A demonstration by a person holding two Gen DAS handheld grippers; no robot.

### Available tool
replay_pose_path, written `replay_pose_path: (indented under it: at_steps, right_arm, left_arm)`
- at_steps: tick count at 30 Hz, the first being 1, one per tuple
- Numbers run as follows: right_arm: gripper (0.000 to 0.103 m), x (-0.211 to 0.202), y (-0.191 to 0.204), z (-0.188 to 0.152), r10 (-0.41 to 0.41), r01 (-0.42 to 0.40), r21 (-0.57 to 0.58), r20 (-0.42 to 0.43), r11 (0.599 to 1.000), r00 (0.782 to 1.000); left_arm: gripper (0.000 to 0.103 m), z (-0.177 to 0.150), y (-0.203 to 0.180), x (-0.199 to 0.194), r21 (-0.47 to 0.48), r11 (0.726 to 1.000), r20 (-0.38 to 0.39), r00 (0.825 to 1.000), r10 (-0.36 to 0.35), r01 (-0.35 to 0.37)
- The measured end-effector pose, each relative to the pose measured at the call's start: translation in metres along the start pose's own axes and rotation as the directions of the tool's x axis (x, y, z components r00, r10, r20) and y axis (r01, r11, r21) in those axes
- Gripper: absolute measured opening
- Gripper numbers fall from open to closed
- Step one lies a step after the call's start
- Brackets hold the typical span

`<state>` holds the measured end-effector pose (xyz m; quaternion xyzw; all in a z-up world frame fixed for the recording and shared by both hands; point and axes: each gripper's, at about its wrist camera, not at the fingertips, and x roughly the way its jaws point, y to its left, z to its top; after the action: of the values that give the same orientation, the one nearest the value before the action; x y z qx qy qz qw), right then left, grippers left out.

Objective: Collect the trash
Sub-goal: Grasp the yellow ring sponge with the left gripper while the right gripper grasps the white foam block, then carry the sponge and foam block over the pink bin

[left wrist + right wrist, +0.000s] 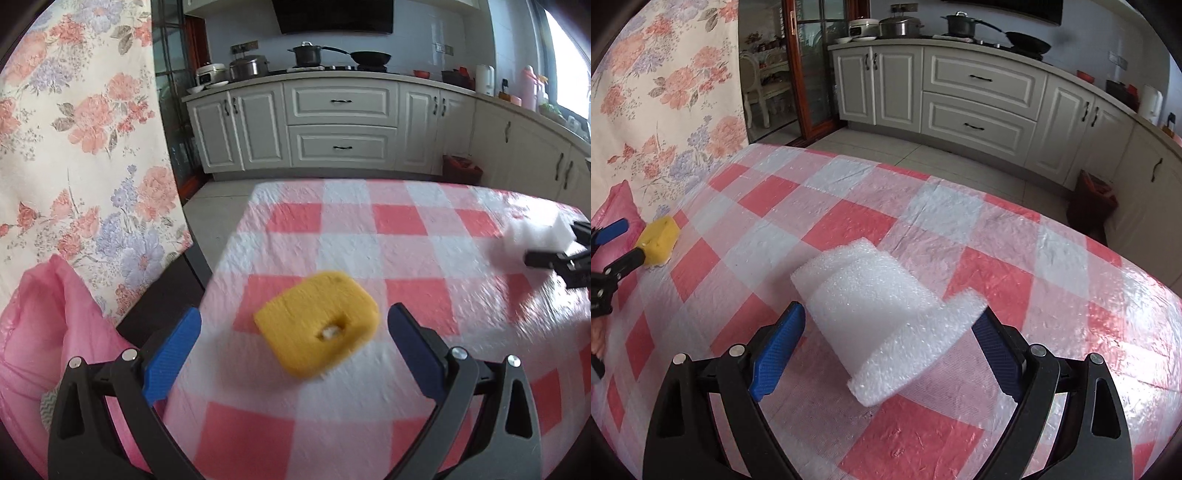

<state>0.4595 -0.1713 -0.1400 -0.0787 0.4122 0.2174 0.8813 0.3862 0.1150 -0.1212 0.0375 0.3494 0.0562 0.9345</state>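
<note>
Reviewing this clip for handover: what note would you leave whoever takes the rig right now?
Left hand-held gripper: open, straddling the yellow rectangular sponge near the table's left edge, not gripping.
Right hand-held gripper: open around the white foam packing piece, mid-table, no visible grip.
Pink plastic bag hangs off the table's left side.
Done: nothing visibly collected.
Left: grasp both, drop into bag.

Yellow sponge [317, 323]: a rounded block with a small notch in its top face, seen lying flat on the checked bench near its left edge.
White foam piece [882, 317]: folded, textured, laid mid-bench.
Pink bag [55, 332]: seen beside the bench's left edge.
</note>
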Motion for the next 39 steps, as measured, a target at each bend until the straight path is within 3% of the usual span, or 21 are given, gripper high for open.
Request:
replay_pose_path:
  at_steps: [6, 11, 19, 26, 39]
  right_arm:
    - [0.086, 0.0, 0.005, 0.0, 0.009, -0.009, -0.016, 0.002, 1.0, 1.0]
    - [0.078, -0.001, 0.006, 0.0, 0.01, -0.01, -0.029, 0.004, 1.0, 1.0]
    - [0.067, -0.006, 0.013, -0.008, 0.012, -0.012, -0.051, -0.003, 0.999, 1.0]
    - [0.066, -0.027, 0.021, -0.031, -0.005, 0.005, -0.027, 0.005, 1.0, 1.0]
    - [0.066, -0.085, 0.056, -0.096, -0.034, 0.027, 0.105, 0.062, 0.994, 0.998]
  left_arm:
    - [0.098, 0.014, -0.006, 0.021, 0.021, 0.999, -0.031, 0.998, -0.049, 0.049]
    - [0.095, 0.011, -0.025, 0.024, 0.047, 0.992, -0.068, 0.991, -0.114, 0.118]
    - [0.067, -0.005, -0.052, 0.01, 0.108, 0.978, -0.095, 0.981, -0.166, 0.176]
    - [0.057, -0.019, -0.067, -0.009, 0.132, 0.972, -0.084, 0.979, -0.183, 0.193]
    - [0.055, -0.062, -0.071, -0.078, 0.073, 0.985, -0.003, 0.988, -0.155, 0.155]
